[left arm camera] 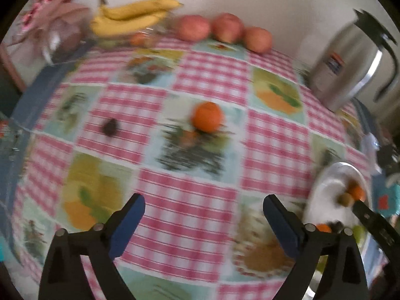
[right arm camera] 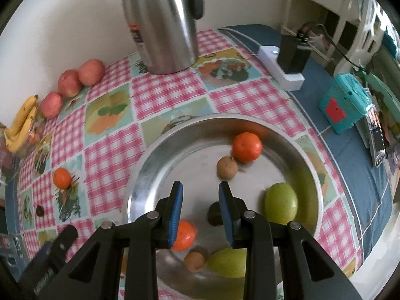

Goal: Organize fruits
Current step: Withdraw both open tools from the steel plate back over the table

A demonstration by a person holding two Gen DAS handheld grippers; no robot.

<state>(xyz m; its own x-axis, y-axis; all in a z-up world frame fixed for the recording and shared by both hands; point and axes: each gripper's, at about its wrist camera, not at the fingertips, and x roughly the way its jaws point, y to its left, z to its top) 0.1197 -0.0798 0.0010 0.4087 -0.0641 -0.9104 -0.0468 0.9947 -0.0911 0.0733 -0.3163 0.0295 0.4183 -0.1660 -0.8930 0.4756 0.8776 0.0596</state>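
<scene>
The left gripper [left arm camera: 203, 207] hangs over the checked cloth of the bench [left arm camera: 205, 75], its jaws spread wide with nothing between them. Ahead of it sits a lone orange [left arm camera: 207, 116] on the cloth, and a small dark fruit [left arm camera: 110, 126] lies off to one side (too blurred to name). The right gripper [right arm camera: 200, 190] hovers over the steel bowl [right arm camera: 155, 150], jaws drawn in to a narrow gap and empty. In the bowl lie two oranges [right arm camera: 247, 147], two green apples [right arm camera: 281, 203], two brown fruits [right arm camera: 226, 168] and a dark one. Bananas [left arm camera: 130, 17] and red apples [left arm camera: 226, 28] line the wall beside a steel kettle [right arm camera: 162, 22].
</scene>
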